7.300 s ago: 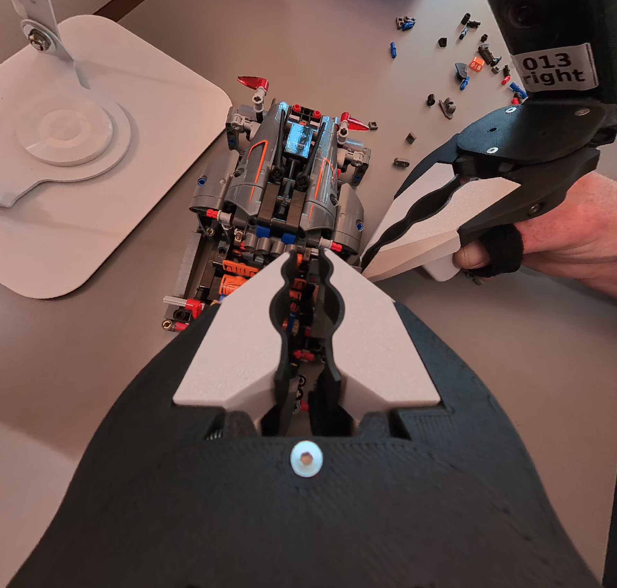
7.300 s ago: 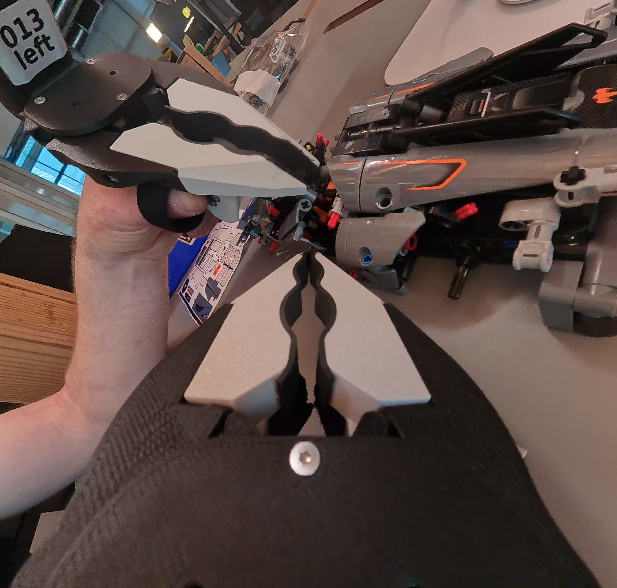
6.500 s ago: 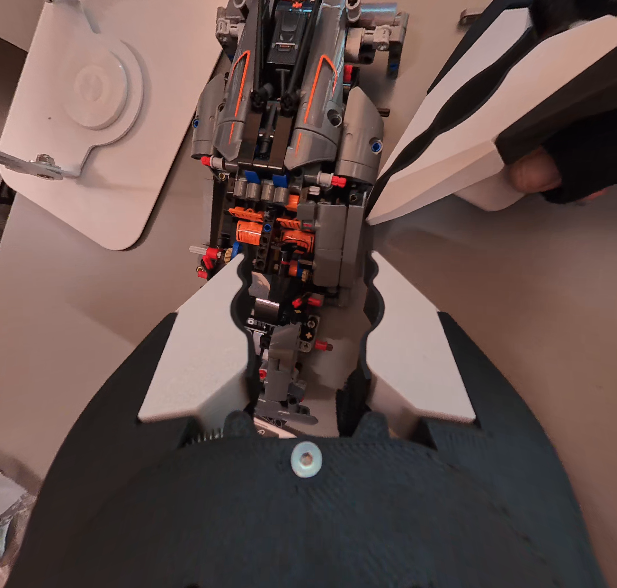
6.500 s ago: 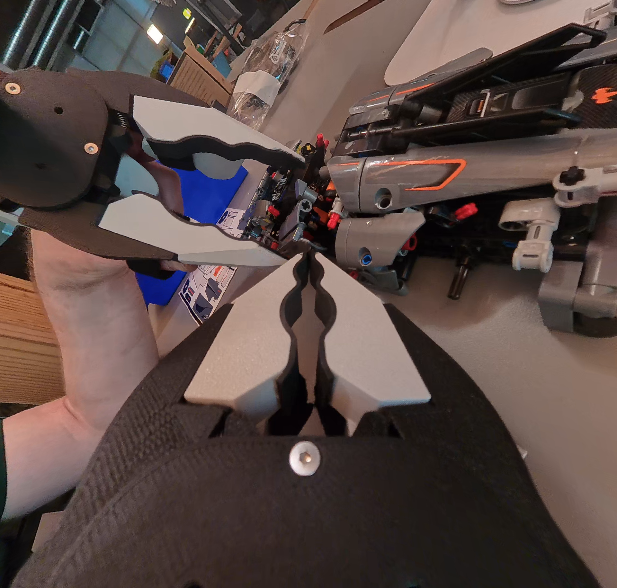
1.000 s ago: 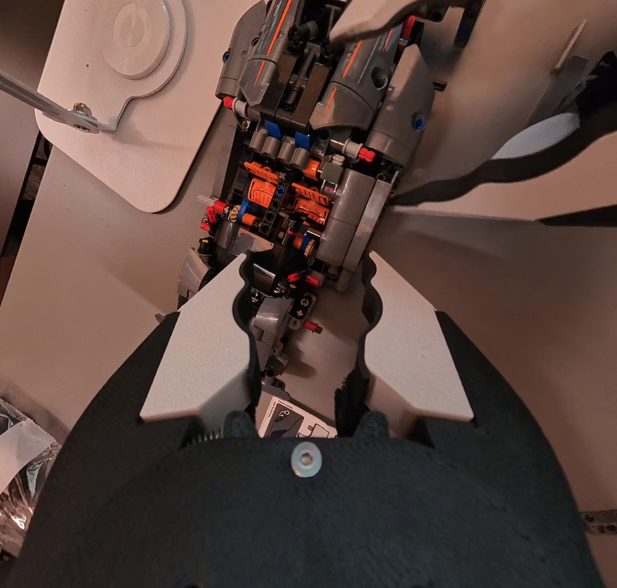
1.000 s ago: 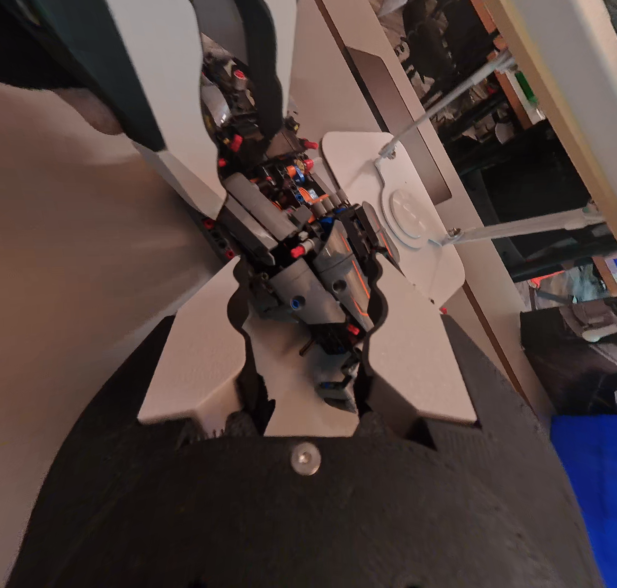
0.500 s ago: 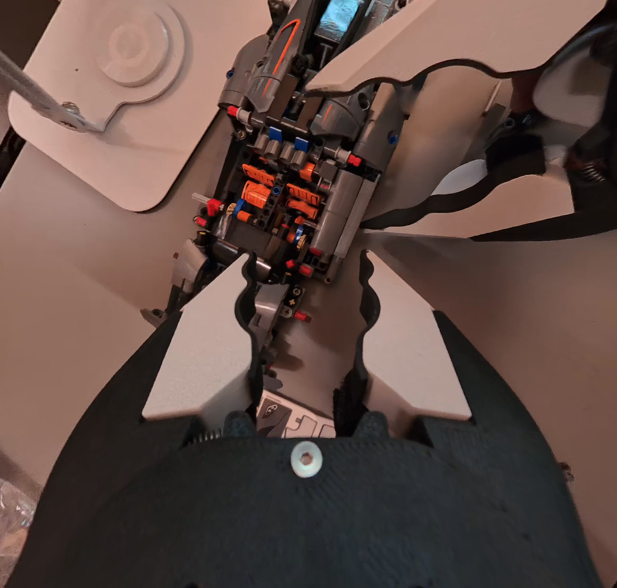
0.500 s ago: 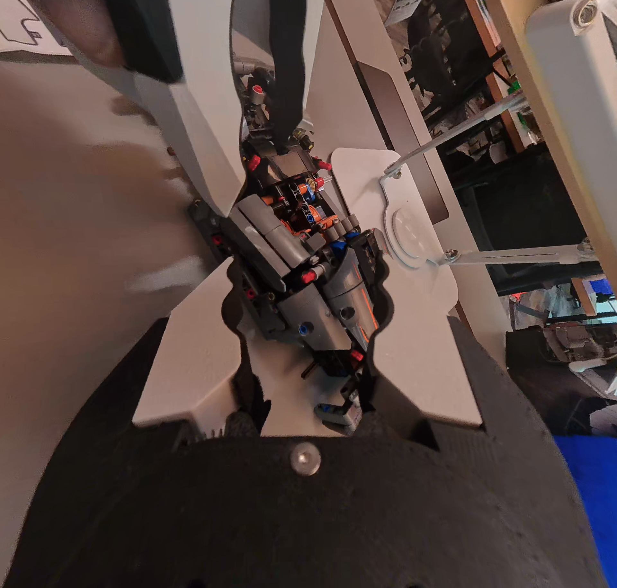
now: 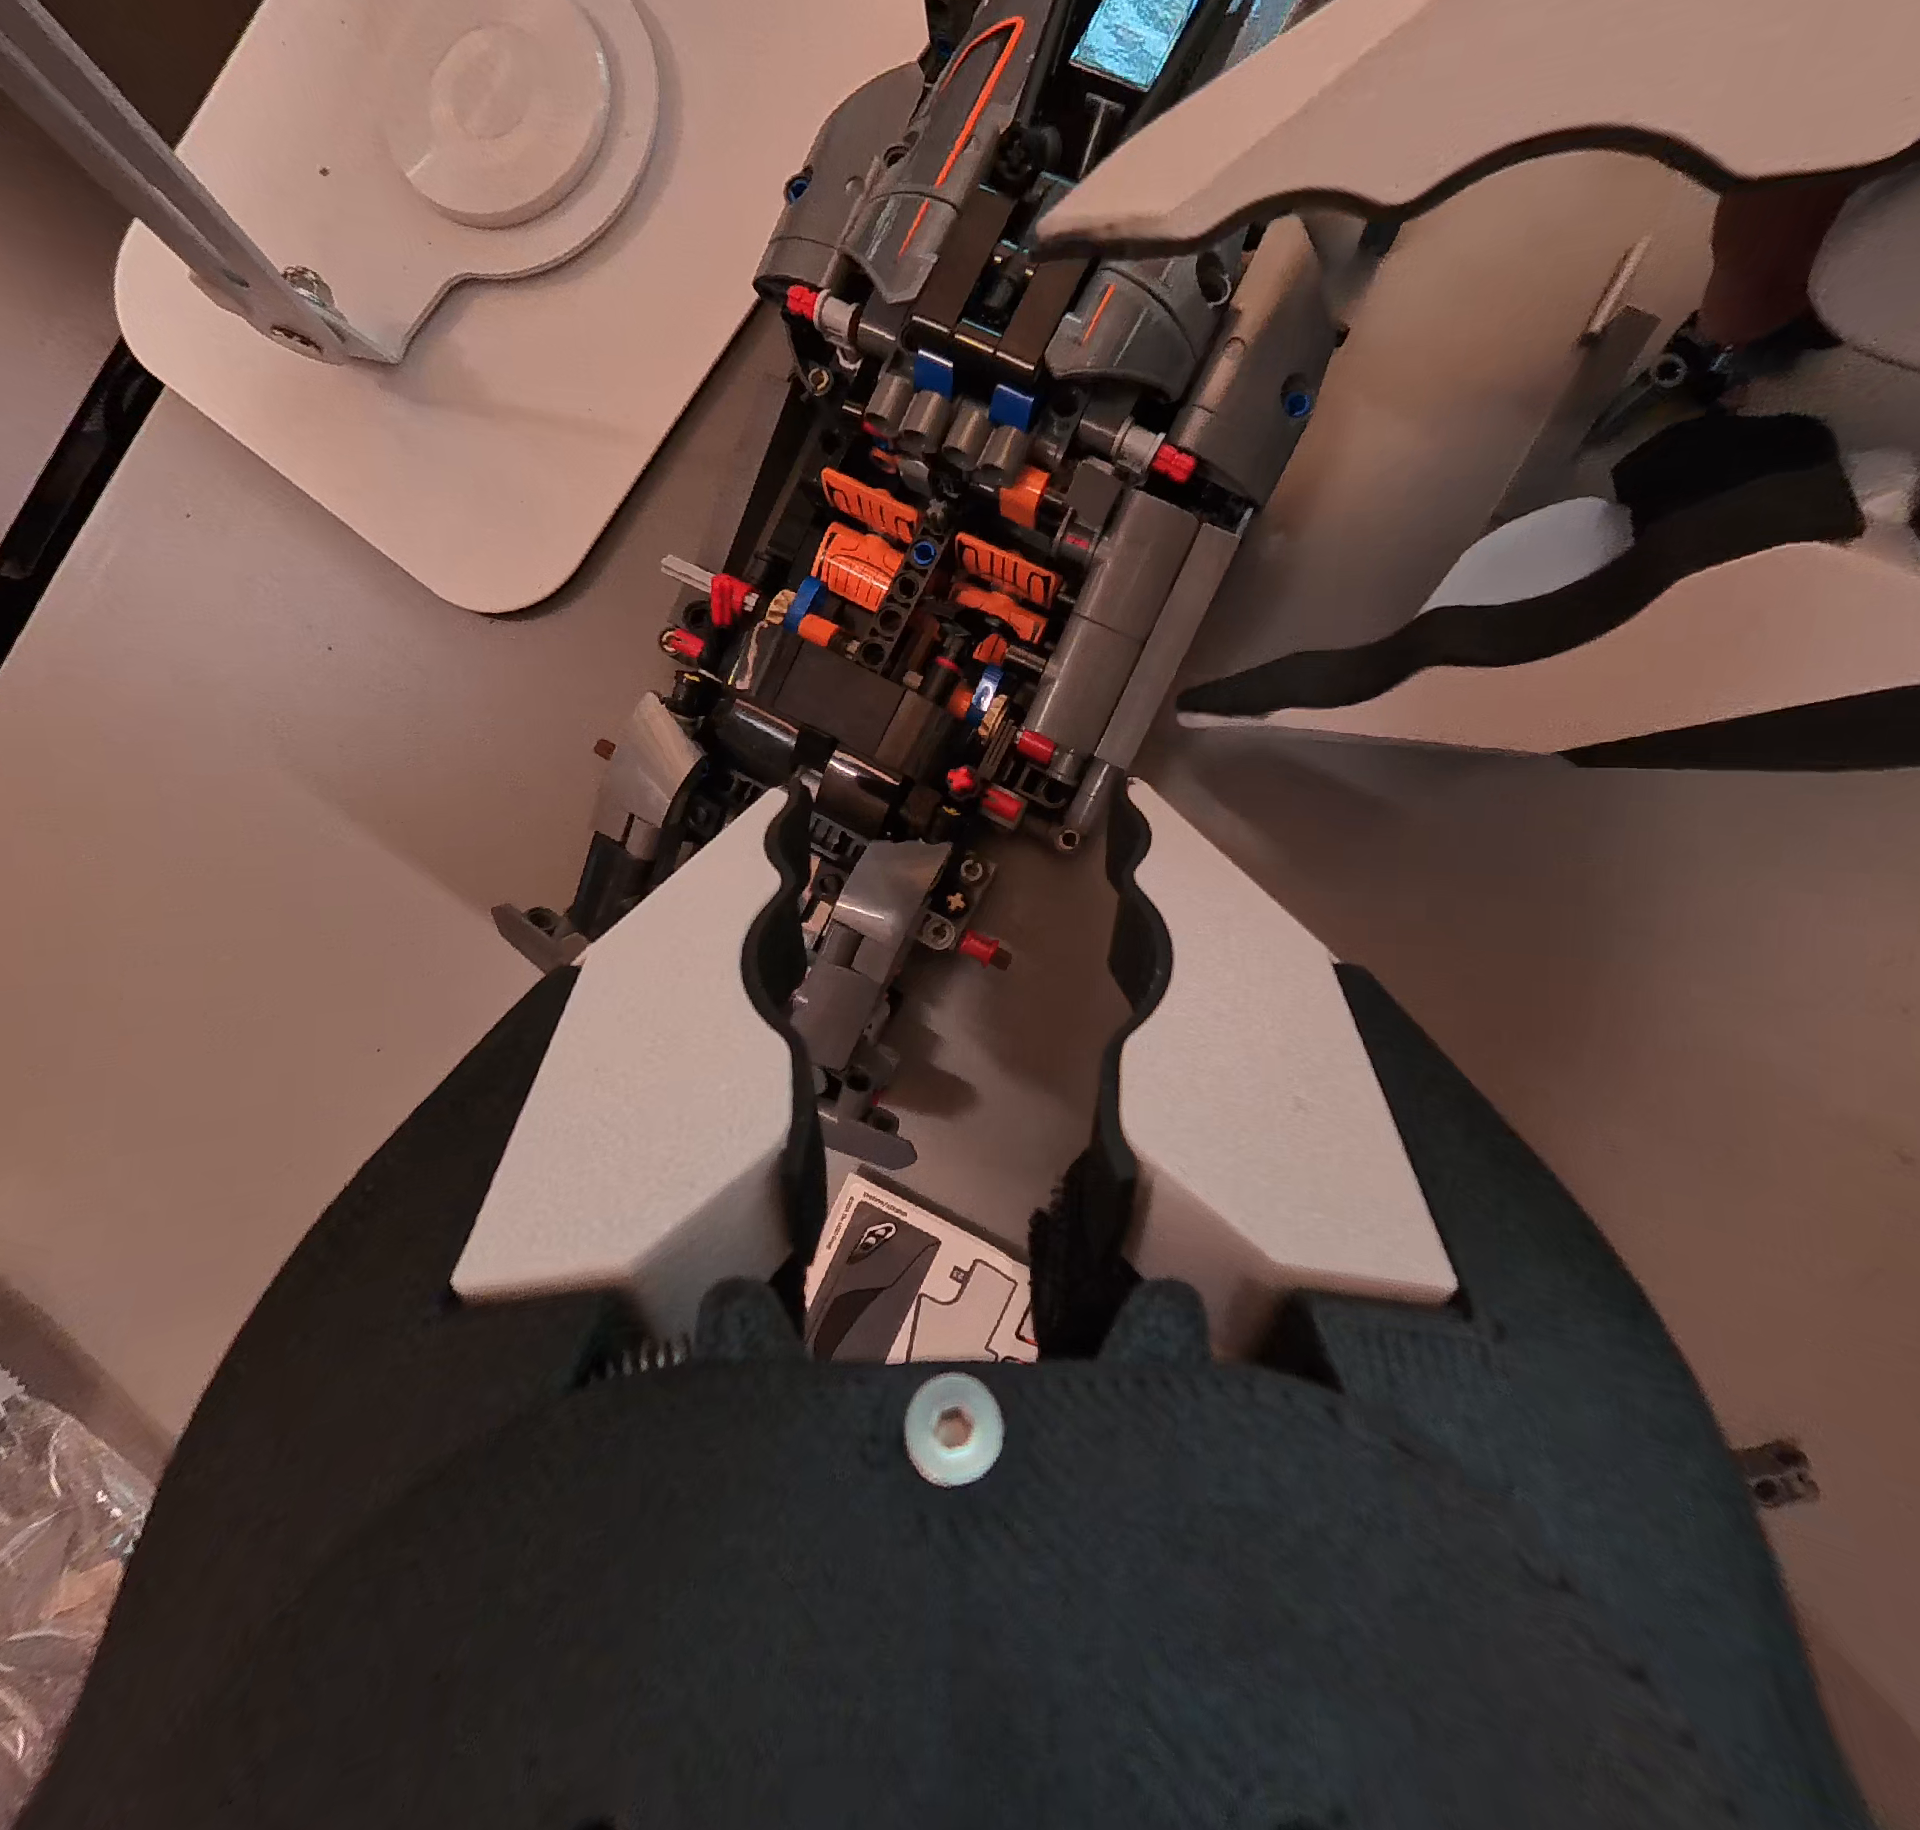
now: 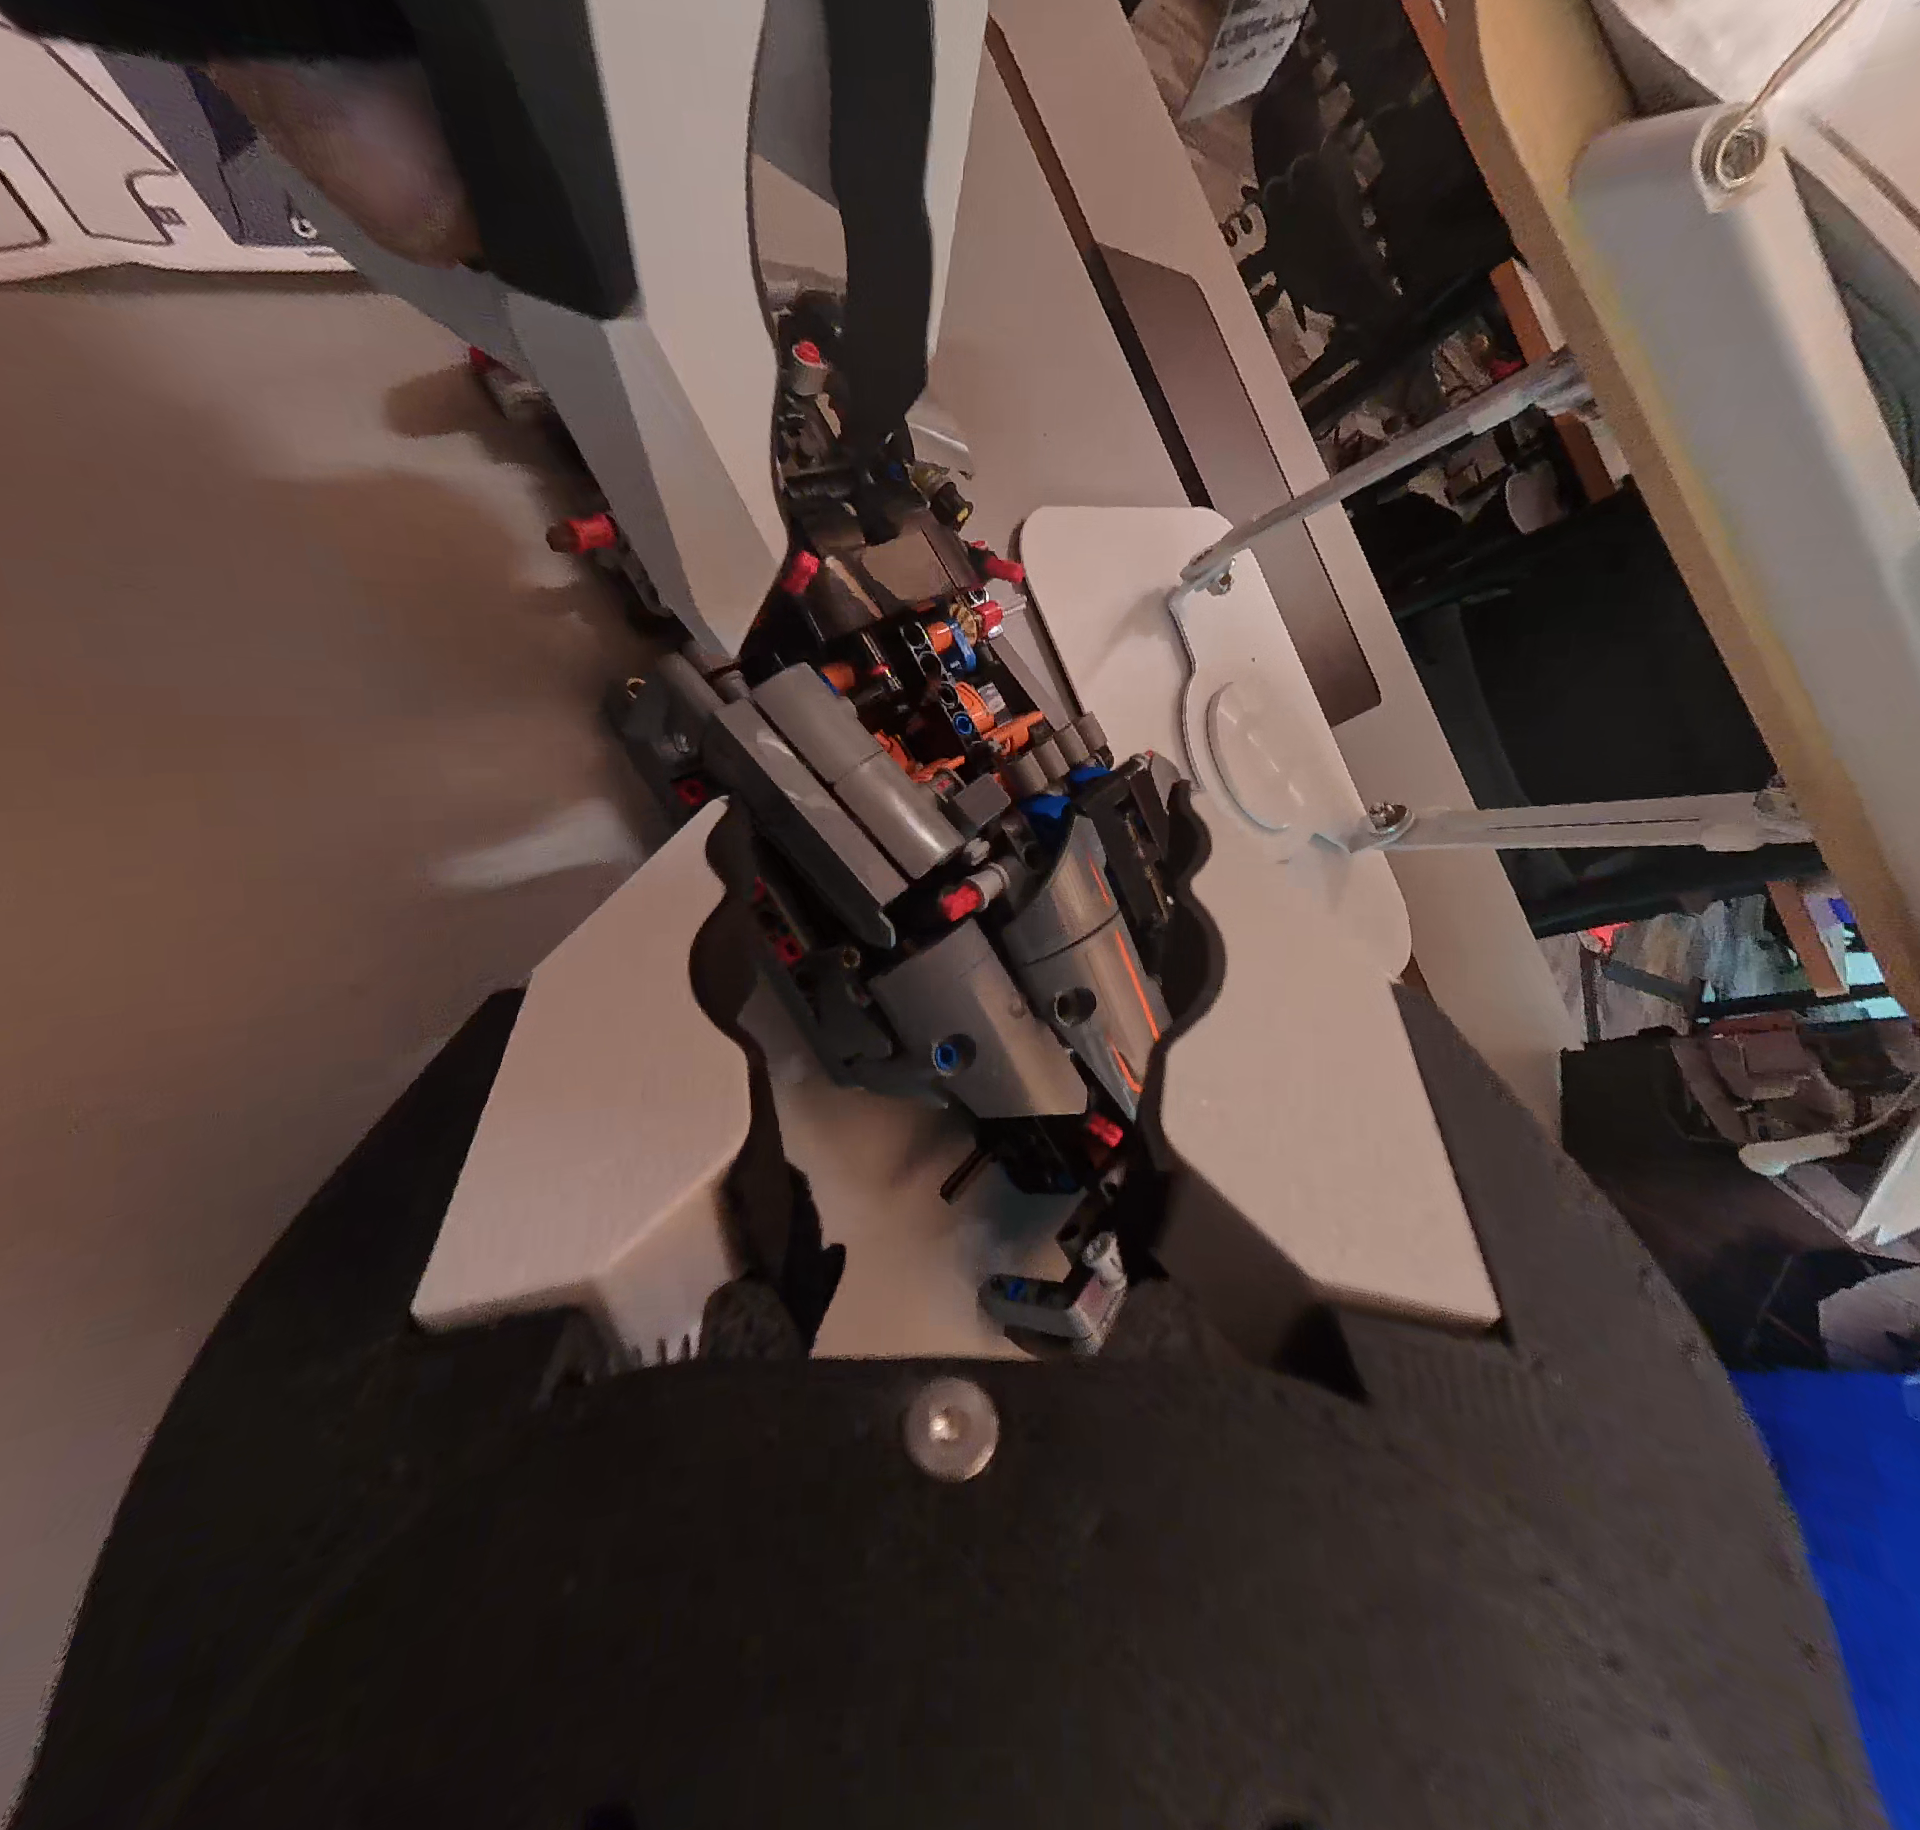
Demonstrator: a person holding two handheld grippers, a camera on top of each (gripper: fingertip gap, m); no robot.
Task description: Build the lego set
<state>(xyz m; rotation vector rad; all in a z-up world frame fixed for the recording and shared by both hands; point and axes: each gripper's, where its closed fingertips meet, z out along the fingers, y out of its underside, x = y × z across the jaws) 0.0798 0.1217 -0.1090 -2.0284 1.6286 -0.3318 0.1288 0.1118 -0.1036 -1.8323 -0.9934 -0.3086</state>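
Observation:
The lego car model [image 9: 966, 554], dark grey with orange and red parts, lies on the tan table. My left gripper [image 9: 954, 814] is open, and the model's rear end sits between its fingers. My right gripper [image 10: 951, 814] is open wide and straddles the model's grey side panels [image 10: 977, 991]. In the left wrist view the right gripper's fingers [image 9: 1403, 139] reach in from the right, one over the model's top and one beside its right flank. In the right wrist view the left gripper's fingers [image 10: 665, 409] come in from above at the model's far end.
A white stand base [image 9: 416, 274] with a metal arm lies left of the model. A printed sheet [image 9: 914, 1281] lies under the left gripper. A plastic bag [image 9: 52, 1572] is at the lower left. A small loose piece [image 9: 1782, 1468] lies at the right. A blue object [image 10: 1849, 1572] shows at the lower right. Both grippers' tips are roughly 20 cm from the small loose piece [image 9: 1782, 1468].
Both grippers were shut seven seconds ago and now stand open around the model. The right gripper moved from beside the model to over it. In the last second little has shifted.

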